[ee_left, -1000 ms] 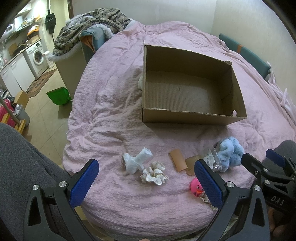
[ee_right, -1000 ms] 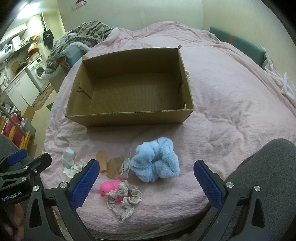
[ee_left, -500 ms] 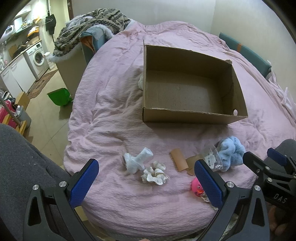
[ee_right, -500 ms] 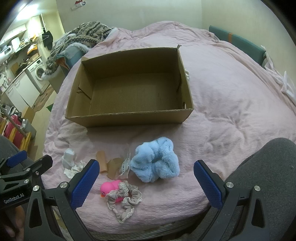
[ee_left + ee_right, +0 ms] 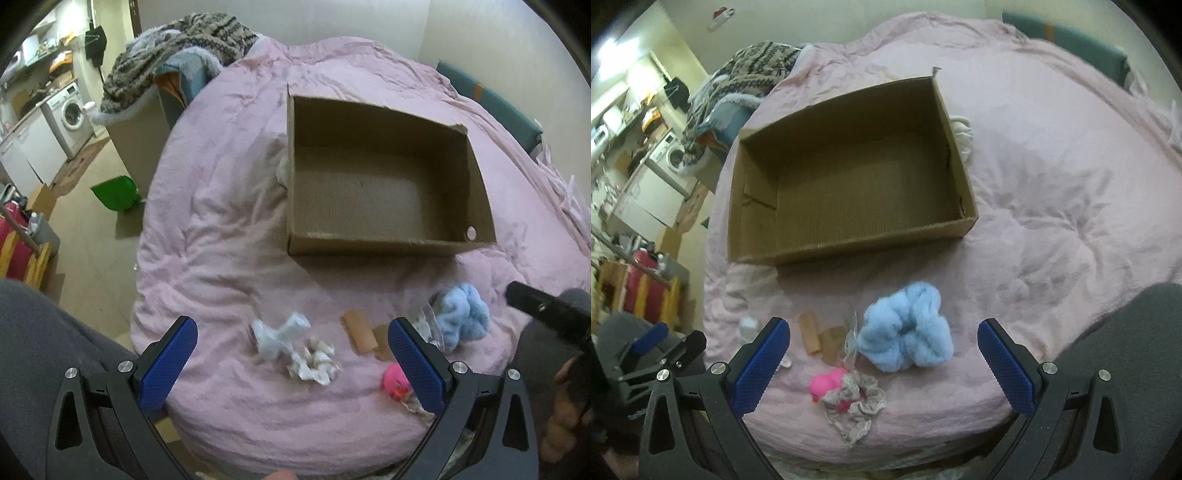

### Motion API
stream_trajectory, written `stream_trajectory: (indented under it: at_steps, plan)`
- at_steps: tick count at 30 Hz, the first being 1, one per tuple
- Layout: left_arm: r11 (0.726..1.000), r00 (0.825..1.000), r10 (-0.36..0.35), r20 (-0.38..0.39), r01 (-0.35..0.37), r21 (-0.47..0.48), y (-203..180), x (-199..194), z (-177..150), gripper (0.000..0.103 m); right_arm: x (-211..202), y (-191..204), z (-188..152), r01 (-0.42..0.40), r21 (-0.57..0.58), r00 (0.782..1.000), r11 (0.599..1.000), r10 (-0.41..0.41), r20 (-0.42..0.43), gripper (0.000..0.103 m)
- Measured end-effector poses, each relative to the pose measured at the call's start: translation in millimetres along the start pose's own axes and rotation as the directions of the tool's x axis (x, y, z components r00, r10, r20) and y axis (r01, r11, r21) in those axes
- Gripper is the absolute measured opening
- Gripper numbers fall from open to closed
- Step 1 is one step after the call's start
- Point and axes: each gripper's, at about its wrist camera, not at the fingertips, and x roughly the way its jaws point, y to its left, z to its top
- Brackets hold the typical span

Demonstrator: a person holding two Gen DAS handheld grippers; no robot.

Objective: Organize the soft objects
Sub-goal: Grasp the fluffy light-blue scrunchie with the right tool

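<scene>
An open empty cardboard box (image 5: 388, 243) (image 5: 849, 243) sits on the pink bed. Near the bed's front edge lie a fluffy light-blue scrunchie (image 5: 905, 343) (image 5: 461, 317), a grey lace scrunchie (image 5: 855, 402), a pink rubber duck (image 5: 827, 382) (image 5: 395, 382), a white scrunchie (image 5: 314, 362), a white-blue cloth bundle (image 5: 279, 334), brown cardboard pieces (image 5: 358, 334) (image 5: 809, 332) and a small plastic bag (image 5: 851, 338). My left gripper (image 5: 291, 365) is open above the white scrunchie. My right gripper (image 5: 882, 365) is open just in front of the blue scrunchie, above the lace one.
The pink quilt (image 5: 1052, 184) covers the bed. A knitted blanket pile (image 5: 177, 55) lies on a bin at the back left. A green dustpan (image 5: 116, 194) and a washing machine (image 5: 72, 114) are on the floor side, left. A white object (image 5: 962, 133) lies behind the box.
Both grippers have moved a little forward and lower toward the objects; the right view has tilted. Nothing was grasped or shifted.
</scene>
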Motion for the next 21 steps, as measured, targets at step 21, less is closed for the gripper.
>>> stream_trajectory:
  at_steps: [21]
  plan:
    - [0.987, 0.993, 0.005, -0.120, -0.024, -0.157, 54.1, 52.3, 24.0, 0.103, 122.6, -27.9, -6.5, -0.027, 0.223, 0.920, 0.974, 0.111, -0.375, 0.068]
